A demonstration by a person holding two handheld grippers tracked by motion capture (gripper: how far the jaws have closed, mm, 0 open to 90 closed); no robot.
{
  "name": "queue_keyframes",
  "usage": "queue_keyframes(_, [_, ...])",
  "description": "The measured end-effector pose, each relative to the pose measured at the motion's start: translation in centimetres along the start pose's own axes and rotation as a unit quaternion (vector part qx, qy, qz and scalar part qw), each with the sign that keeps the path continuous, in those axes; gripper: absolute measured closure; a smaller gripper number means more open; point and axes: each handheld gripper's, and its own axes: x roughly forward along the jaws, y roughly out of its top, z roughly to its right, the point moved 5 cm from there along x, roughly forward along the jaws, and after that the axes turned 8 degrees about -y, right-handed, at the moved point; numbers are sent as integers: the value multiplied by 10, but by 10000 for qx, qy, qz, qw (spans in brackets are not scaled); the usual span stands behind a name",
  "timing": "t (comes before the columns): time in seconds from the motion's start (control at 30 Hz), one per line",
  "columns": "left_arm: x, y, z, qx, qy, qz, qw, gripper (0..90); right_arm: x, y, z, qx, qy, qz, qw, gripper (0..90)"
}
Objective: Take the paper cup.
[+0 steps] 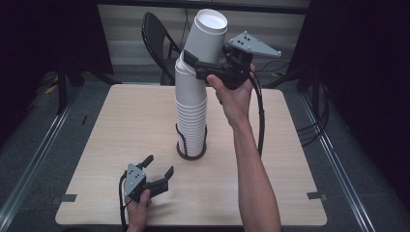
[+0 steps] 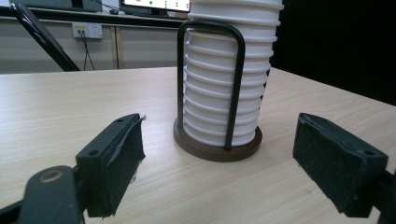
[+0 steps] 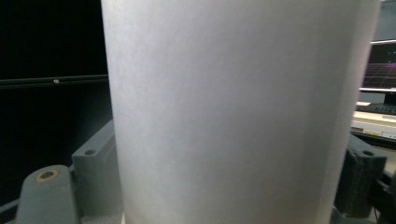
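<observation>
Gripping a white paper cup [image 1: 205, 34] high above the counter [image 1: 121, 125], the right claw [image 1: 196, 65] has its jaws pressed against the cup's sides. The cup is tilted, its open mouth turned up and toward the far side, and its lower end sits right at the top of the tall stack of cups [image 1: 191, 111]; whether it is still nested there or just clear of it cannot be told. In the right claw view the cup's wall [image 3: 233, 112] stands between the two jaws, which touch it on either side.

That stack rises from a round dark holder [image 1: 191, 153] near the middle of the counter, with a black wire loop [image 2: 210, 79] running up its side. In the left claw view the lower cups [image 2: 224, 93] sit inside the loop, on the brown base [image 2: 217, 148].

Down at the near edge, the left claw [image 1: 159, 166] rests low on the counter with its jaws spread wide, holding nothing. It points toward the holder and lies near it, not touching. A black folding chair [image 1: 157, 36] stands behind the counter.
</observation>
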Motion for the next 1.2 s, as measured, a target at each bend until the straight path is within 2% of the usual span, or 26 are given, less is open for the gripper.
queue_keyframes(0.53, [0, 0, 1, 21, -2, -22, 10000, 161, -26, -2, 19, 25, -230, 37, 9997, 152])
queue_keyframes(0.7, [0, 0, 0, 23, 7, -31, 10000, 161, -34, -7, 27, 197, -282, -16, 9994, 152])
queue_keyframes(0.87, [1, 0, 1, 28, 17, -30, 10000, 163, -44, -9, 31, 193, -350, 23, 9992, 152])
queue_keyframes(1.07, [1, 0, 1, 47, 20, -33, 10000, 163, -55, -19, 37, 300, -434, -81, 9986, 155])
queue_keyframes(1.2, [1, 0, 1, 46, 21, -38, 10000, 163, -61, -36, 39, 374, -464, -251, 9979, 156])
